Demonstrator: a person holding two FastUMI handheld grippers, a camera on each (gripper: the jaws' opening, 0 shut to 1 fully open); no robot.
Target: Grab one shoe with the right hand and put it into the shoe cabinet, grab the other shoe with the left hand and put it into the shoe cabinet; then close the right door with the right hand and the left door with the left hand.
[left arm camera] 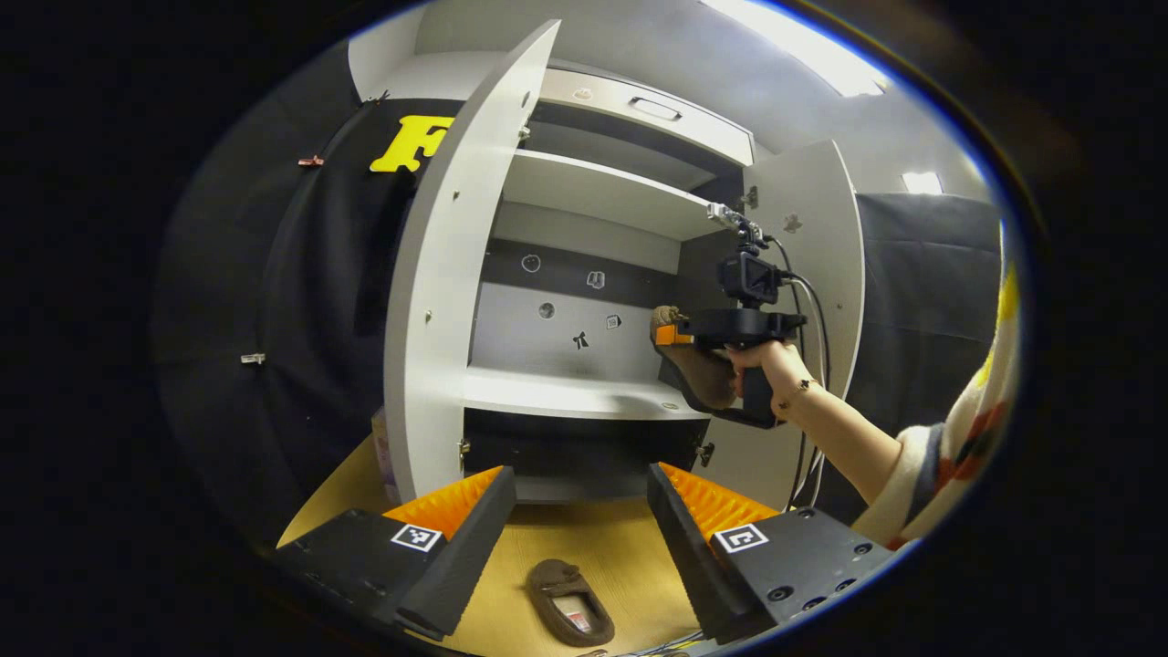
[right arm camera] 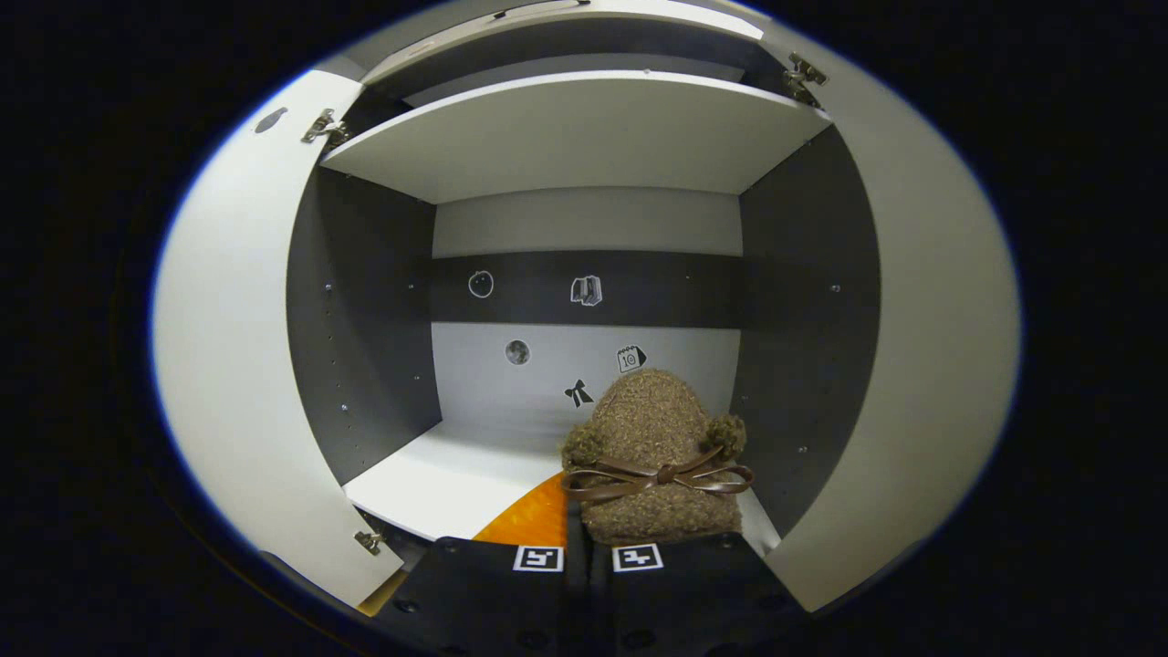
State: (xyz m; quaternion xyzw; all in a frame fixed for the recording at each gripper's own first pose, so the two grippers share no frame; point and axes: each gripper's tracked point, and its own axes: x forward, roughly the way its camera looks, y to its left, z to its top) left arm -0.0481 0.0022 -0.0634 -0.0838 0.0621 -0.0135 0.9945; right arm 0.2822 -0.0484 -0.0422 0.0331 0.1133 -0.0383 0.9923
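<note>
The shoe cabinet stands open, its middle shelf (left arm camera: 566,394) (right arm camera: 438,479) bare. My right gripper (right arm camera: 577,527) is shut on a fuzzy brown shoe (right arm camera: 652,456) with a leather bow, toe pointing into the cabinet just above the shelf's right side. In the left gripper view, that right gripper (left arm camera: 677,334) and a hand (left arm camera: 762,358) hold the shoe (left arm camera: 704,376) at the right edge of the opening. The other brown shoe (left arm camera: 570,602) lies on the wooden floor (left arm camera: 630,557), below and between the fingers of my left gripper (left arm camera: 579,471), which stands open and well above it.
The left door (left arm camera: 447,274) (right arm camera: 228,347) and the right door (left arm camera: 812,237) (right arm camera: 931,365) both swing wide open. An upper shelf (left arm camera: 593,192) (right arm camera: 584,137) lies above the middle one. A drawer with a handle (left arm camera: 654,109) tops the cabinet. Cables (left arm camera: 808,456) hang by the right door.
</note>
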